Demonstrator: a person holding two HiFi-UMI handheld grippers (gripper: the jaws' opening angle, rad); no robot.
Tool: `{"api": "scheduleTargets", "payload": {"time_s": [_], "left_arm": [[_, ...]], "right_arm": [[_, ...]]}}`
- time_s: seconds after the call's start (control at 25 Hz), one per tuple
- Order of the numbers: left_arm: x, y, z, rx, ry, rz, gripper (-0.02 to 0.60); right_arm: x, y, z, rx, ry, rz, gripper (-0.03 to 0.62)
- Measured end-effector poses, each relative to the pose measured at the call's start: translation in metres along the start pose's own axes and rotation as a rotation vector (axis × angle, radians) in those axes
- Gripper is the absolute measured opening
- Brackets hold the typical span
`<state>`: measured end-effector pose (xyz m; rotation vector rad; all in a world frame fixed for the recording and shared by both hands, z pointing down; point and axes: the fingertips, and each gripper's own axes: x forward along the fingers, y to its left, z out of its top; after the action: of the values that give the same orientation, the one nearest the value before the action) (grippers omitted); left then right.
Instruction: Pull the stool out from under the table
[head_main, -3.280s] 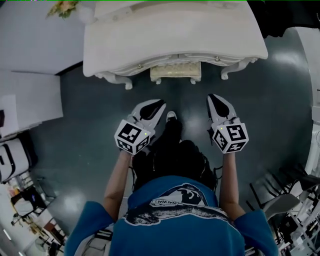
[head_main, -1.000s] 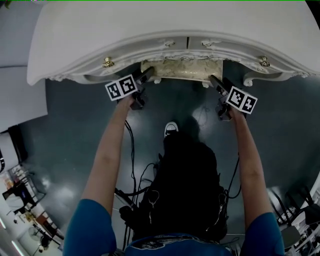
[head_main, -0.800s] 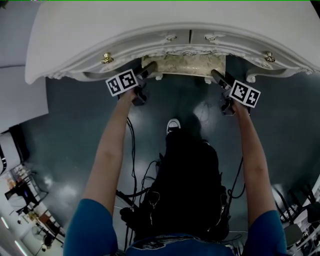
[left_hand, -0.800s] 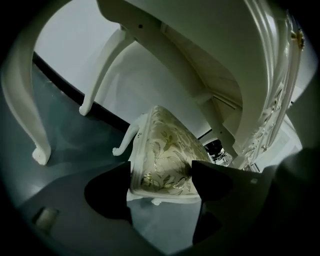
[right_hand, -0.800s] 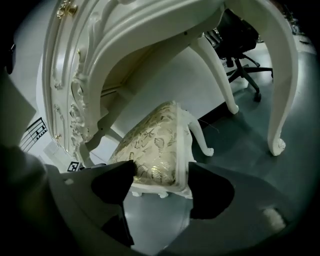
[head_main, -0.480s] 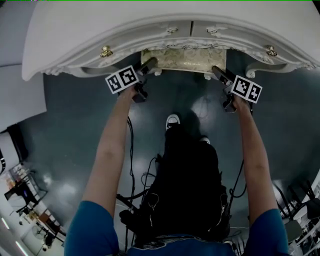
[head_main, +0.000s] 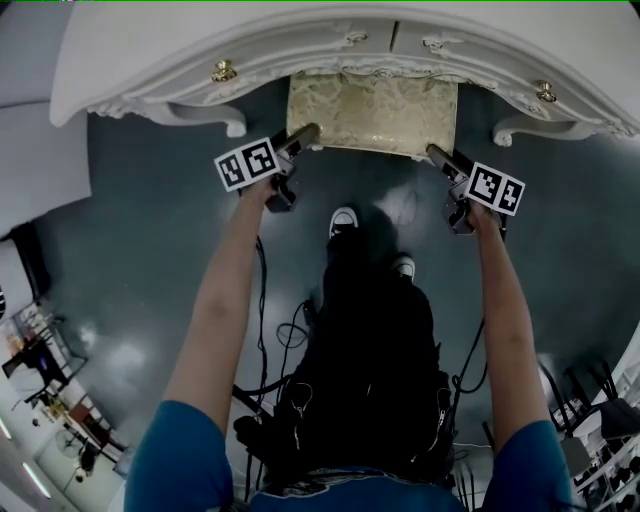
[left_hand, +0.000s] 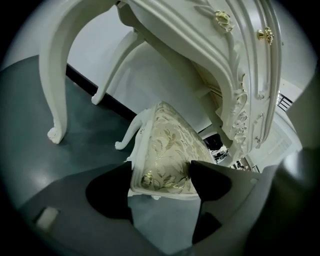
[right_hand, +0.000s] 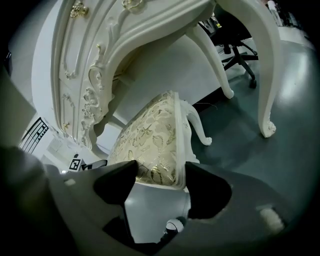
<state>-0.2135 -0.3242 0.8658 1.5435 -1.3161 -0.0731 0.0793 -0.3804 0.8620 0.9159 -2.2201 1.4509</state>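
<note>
Head view looks down on the stool. Its near half pokes out from under the white table and its far half is hidden below the table's edge. The left claw is at the stool's near left corner and the right claw is at its near right corner. The stool's long side runs from one claw to the other, so both hands are just as near. Left gripper view shows the jaws closed on the seat corner, one on the white frame and one on the gold cushion. Right gripper view shows jaws that have just been closing, and they now pinch the other seat corner. The stool lies ahead of both claws, so I think the pull must come straight back toward the person, with both hands going evenly.
</note>
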Motion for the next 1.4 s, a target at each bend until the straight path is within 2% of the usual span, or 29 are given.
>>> {"api": "scheduleTargets", "payload": {"time_s": [0.8, 1.0, 1.4], "left_arm": [[-0.080, -0.001, -0.130, -0.084, 0.088, 0.070, 0.393], [-0.094, -0.001, -0.149, -0.095, 0.071, 0.082, 0.393], [-0.118, -0.004, -0.188, -0.128, 0.099, 0.114, 0.396]], "right_arm": [[-0.071, -0.006, -0.120, 0.019, 0.167, -0.014, 0.311], [-0.080, -0.006, -0.136, 0.011, 0.185, -0.017, 0.312], [-0.105, -0.007, -0.172, 0.019, 0.220, -0.036, 0.312]]}}
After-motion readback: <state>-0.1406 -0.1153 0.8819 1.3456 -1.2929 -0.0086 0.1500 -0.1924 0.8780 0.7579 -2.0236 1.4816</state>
